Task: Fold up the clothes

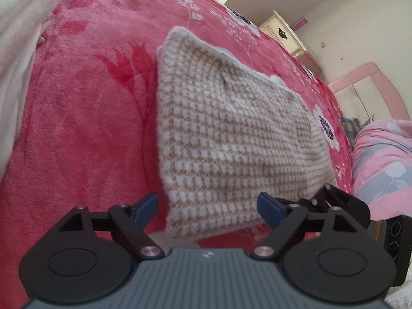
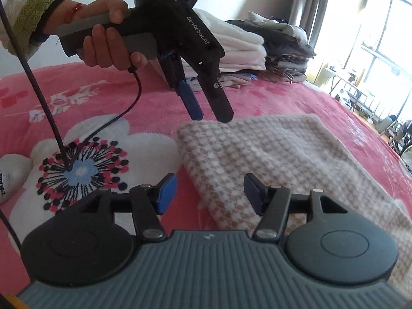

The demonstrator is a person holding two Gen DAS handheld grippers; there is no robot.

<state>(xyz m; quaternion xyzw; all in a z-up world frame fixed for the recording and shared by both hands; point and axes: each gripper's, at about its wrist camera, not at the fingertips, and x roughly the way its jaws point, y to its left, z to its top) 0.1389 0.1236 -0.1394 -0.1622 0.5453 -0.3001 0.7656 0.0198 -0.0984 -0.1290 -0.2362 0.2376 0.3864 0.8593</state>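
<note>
Folded knit garment [image 1: 231,134] – beige-and-white check pattern – lies flat on the bed, on a pink flowered blanket [image 1: 85,108]. It is in a rough rectangle, white lining showing along its far edge in the left wrist view.

Left gripper [image 1: 207,207]: jaws wide apart, nothing between the pads. The near edge of the garment sits in front of the gap, no pad pressing on it. From the right wrist view the same gripper [image 2: 209,118] points down at the far corner of the garment, tips just above or barely at the fabric – cannot tell if touching. A hand [image 2: 108,38] holds its grip, with a green-cuffed fluffy sleeve [image 2: 33,7] at the wrist and a dark red cable [image 2: 131,103] hanging down to the blanket.

Right gripper [image 2: 209,193]: jaws partly open, nothing gripped. The near corner of the garment lies below and between the blue pads, apart from them.

Behind, on the bed: a stack of folded clothes [image 2: 247,49], white and grey pieces. A cream cabinet [image 1: 285,36] stands by the wall past the bed, and a pink quilt [image 1: 383,164] is at the right edge in the left wrist view.
</note>
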